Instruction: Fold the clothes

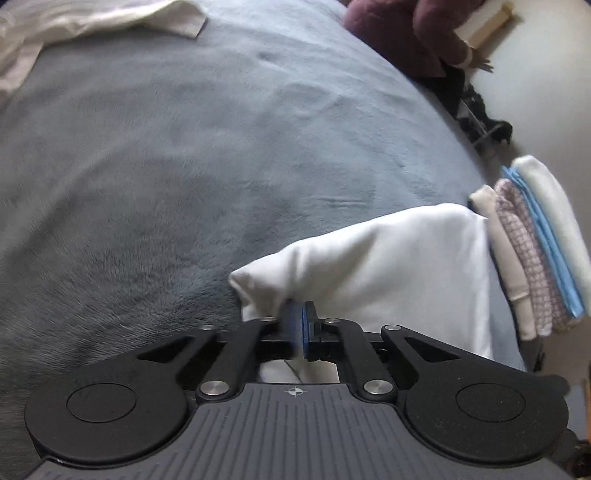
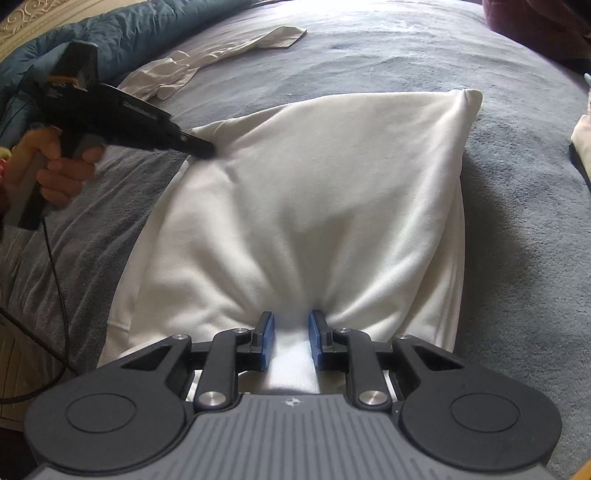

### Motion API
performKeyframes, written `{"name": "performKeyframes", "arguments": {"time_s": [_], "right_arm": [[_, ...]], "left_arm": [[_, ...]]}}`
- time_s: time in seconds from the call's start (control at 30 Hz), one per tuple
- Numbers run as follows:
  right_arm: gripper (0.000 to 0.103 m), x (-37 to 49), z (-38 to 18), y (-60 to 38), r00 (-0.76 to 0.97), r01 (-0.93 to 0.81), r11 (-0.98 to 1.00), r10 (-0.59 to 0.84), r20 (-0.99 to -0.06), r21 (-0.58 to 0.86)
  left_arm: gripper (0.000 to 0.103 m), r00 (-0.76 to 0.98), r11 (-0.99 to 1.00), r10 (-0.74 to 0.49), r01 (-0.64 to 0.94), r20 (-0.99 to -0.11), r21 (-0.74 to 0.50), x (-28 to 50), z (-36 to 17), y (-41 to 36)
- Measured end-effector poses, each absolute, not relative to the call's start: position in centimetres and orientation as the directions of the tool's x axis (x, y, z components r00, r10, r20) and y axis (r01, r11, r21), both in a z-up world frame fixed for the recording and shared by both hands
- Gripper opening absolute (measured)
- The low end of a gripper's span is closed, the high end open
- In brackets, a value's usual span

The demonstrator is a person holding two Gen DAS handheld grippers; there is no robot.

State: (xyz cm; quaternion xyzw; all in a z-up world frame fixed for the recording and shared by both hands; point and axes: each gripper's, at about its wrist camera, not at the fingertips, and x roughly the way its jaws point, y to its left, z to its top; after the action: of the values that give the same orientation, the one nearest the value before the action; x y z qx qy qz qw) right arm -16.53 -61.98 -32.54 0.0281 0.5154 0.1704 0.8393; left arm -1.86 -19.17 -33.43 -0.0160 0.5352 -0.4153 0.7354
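Note:
A white garment lies partly folded on the grey-blue blanket of a bed. My right gripper is shut on its near edge, and the cloth bunches into folds between the blue pads. My left gripper is shut on the garment at a corner, its blue pads almost together on a thin pinch of cloth. In the right wrist view the left gripper comes in from the left, held by a hand, and its tip grips the garment's left corner, lifted slightly off the blanket.
A stack of folded clothes sits at the bed's right edge. A loose cream garment lies at the far side, beside a teal quilt. A person in maroon sits at the far corner. A cable hangs from the left gripper.

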Motion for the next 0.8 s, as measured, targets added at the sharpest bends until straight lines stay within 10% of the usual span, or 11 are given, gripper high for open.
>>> {"name": "performKeyframes", "arguments": {"time_s": [0.4, 0.8], "right_arm": [[0.021, -16.6, -30.6, -61.2, 0.41, -0.23, 0.956, 0.263, -0.873, 0.18], [0.019, -5.0, -25.6, -65.2, 0.724, -0.062, 0.979, 0.177, -0.667, 0.193]], "left_arm": [[0.027, 0.209, 0.687, -0.583, 0.642, -0.785, -0.339, -1.1, -32.1, -20.0], [0.027, 0.117, 0.586, -0.513, 0.772, -0.85, -0.247, -2.5, -34.5, -23.3]]}}
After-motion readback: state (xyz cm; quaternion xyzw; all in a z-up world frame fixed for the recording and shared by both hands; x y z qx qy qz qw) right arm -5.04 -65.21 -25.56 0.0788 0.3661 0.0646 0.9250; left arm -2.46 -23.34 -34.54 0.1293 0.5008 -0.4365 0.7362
